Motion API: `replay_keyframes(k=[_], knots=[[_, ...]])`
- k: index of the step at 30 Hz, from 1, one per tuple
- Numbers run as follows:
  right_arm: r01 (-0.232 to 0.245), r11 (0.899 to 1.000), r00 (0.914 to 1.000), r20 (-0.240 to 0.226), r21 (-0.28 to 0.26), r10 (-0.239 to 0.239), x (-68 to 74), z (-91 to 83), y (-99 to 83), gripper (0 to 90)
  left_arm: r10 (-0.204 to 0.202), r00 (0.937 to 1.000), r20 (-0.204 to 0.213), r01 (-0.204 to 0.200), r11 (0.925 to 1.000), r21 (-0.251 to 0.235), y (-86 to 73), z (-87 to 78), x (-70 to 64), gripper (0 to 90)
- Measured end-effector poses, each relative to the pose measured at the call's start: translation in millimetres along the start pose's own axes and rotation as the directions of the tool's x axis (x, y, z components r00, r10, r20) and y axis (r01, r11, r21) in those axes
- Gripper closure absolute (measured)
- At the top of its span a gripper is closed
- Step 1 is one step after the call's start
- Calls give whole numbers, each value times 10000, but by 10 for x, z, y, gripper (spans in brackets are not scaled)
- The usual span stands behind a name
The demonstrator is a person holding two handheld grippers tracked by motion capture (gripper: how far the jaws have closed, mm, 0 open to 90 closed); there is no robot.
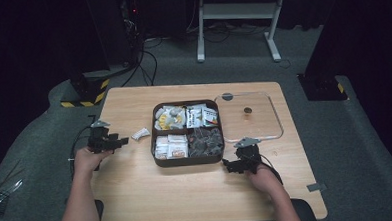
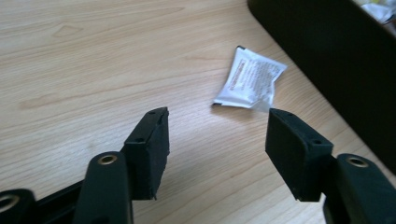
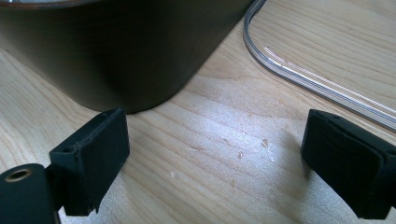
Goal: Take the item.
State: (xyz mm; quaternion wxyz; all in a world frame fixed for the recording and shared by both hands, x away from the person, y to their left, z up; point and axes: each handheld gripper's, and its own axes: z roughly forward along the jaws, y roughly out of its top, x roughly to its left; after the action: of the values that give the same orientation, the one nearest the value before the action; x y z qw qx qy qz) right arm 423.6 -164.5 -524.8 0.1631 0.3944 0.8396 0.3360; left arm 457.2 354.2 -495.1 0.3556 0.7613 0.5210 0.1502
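Left gripper [image 2: 217, 140]: jaws apart, holding nothing, low over the light wooden table [image 1: 137, 183].
Small white sachet [image 2: 250, 79]: flat on the table, just beyond the left jaws, left of the dark brown four-compartment tray [image 1: 187, 161].
Right gripper [image 3: 215, 158]: jaws apart, empty, at the tray's near right corner.
Clear plastic lid [image 1: 276, 118]: right of the tray.

A small white sachet [image 1: 140, 134] with red print lies flat and slightly crumpled on the counter [image 1: 137, 188], left of centre in the high view, just beside the dark compartment box [image 1: 186, 162] but apart from it. In the left gripper view the sachet [image 2: 251, 78] sits upper right of centre, one corner turned toward the box wall [image 2: 327, 60].
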Motion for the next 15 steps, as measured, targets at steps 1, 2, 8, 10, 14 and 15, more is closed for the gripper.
replay_keyframes(k=[1,2,8,10,14,15], knots=[[-1,10000,10000,2,0,1,0,0,0,78,51,9999,-117,-50,10000,67,-11,-1,13,397],[-1,10000,10000,2,-2,1,0,1,1,78,52,9998,-204,-49,9999,138,-24,0,25,397],[10,10000,10000,7,2,-10,-1,4,4,77,215,9971,-727,-205,9997,144,-100,9,96,358],[-10,10000,10000,5,-5,10,0,7,6,77,316,9953,-911,-304,9994,153,-116,15,121,330],[-43,10000,10000,-2,13,43,2,8,9,77,332,9908,-1310,-263,9982,541,-173,58,175,325],[-52,10000,10000,0,15,52,3,9,10,77,314,9887,-1468,-230,9980,587,-191,71,187,302]])
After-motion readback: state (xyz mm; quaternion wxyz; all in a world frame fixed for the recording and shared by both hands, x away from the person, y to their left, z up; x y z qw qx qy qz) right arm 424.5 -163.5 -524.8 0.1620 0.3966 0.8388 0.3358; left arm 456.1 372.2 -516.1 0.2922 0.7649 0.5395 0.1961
